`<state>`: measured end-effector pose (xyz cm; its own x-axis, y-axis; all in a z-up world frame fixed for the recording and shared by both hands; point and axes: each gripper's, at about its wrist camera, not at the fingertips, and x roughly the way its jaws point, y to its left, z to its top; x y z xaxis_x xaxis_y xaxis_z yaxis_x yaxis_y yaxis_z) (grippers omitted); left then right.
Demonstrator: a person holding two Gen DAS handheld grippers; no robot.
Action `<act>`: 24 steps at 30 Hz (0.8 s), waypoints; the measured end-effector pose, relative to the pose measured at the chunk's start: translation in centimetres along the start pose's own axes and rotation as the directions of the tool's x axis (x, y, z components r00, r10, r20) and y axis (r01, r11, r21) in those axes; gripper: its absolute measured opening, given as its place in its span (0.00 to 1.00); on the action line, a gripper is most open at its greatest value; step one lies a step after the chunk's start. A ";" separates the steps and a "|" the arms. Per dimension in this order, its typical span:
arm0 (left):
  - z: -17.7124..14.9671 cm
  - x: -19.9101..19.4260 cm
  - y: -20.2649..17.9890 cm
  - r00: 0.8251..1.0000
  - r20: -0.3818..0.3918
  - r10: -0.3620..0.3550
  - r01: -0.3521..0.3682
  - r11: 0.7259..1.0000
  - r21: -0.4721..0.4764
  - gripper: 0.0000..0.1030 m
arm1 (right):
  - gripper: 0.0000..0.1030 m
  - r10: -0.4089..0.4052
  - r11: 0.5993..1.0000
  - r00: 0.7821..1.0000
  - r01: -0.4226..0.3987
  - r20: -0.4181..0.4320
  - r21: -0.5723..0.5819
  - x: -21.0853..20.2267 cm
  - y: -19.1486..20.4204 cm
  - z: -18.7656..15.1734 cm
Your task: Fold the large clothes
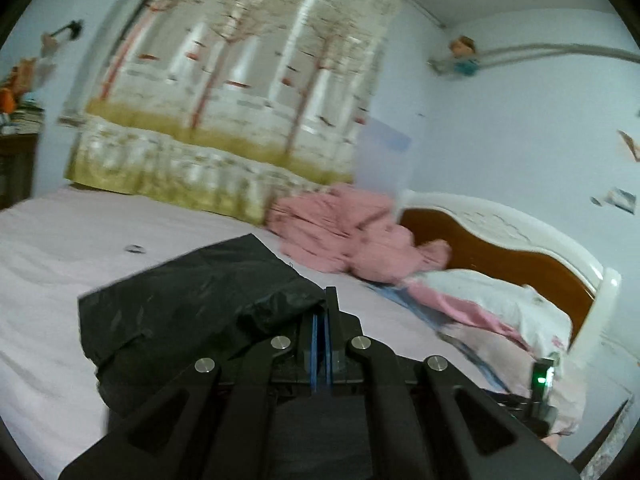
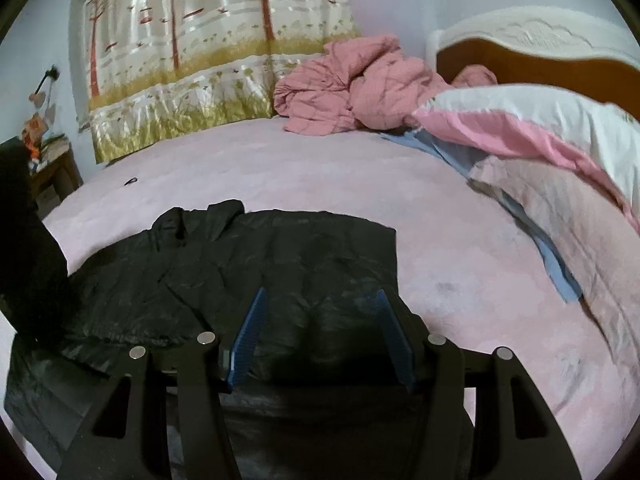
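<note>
A black shiny jacket [image 2: 280, 264] lies spread on the pink bed sheet [image 2: 460, 280]. In the left wrist view my left gripper [image 1: 322, 312] is shut on a bunched edge of the black jacket [image 1: 180, 300] and holds it lifted above the bed. In the right wrist view my right gripper [image 2: 320, 300] is open, its blue pads [image 2: 250, 340] spread wide just above the jacket's near part, holding nothing. A dark raised part of the jacket shows at the left edge [image 2: 28, 240].
A crumpled pink quilt [image 2: 360, 92] and a pink-and-white pillow [image 2: 540, 128] lie at the bed's head by the headboard [image 1: 500, 240]. A tree-patterned curtain [image 1: 248, 80] hangs behind the bed. A small dark item [image 2: 130, 181] lies on the sheet. A nightstand [image 2: 52, 176] stands at left.
</note>
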<state>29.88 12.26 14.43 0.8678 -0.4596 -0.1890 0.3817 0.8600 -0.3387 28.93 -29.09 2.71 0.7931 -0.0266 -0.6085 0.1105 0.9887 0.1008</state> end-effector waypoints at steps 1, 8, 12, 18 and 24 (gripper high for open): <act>-1.2 1.4 -1.4 1.000 -0.017 -0.016 0.016 1.000 -0.008 0.03 | 0.54 -0.006 1.000 1.000 0.006 -0.010 0.012 0.3 -0.4 0.0; -10.1 11.4 -7.7 0.978 -0.208 -0.015 0.009 1.000 -0.028 0.03 | 0.54 -0.006 0.998 0.999 0.008 -0.034 0.065 1.1 -2.8 -0.1; -14.6 15.2 -8.5 0.921 -0.389 0.013 -0.015 1.000 -0.002 0.09 | 0.54 -0.002 0.998 0.999 0.004 -0.038 0.063 1.3 -2.8 0.0; -16.2 9.0 -9.5 0.953 -0.304 0.015 0.006 0.998 0.066 0.76 | 0.54 0.019 0.999 1.000 -0.019 -0.015 0.041 0.5 -1.7 0.1; -13.1 1.4 -5.4 0.957 -0.164 0.239 -0.221 0.968 0.121 0.76 | 0.54 0.110 0.992 0.994 -0.110 -0.010 -0.061 -0.5 2.9 0.2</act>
<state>24.85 4.06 3.89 0.8694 -0.2705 -0.4134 0.2161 0.9607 -0.1742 28.93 -26.19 3.48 0.7942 0.0838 -0.6019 -0.0142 0.9927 0.1195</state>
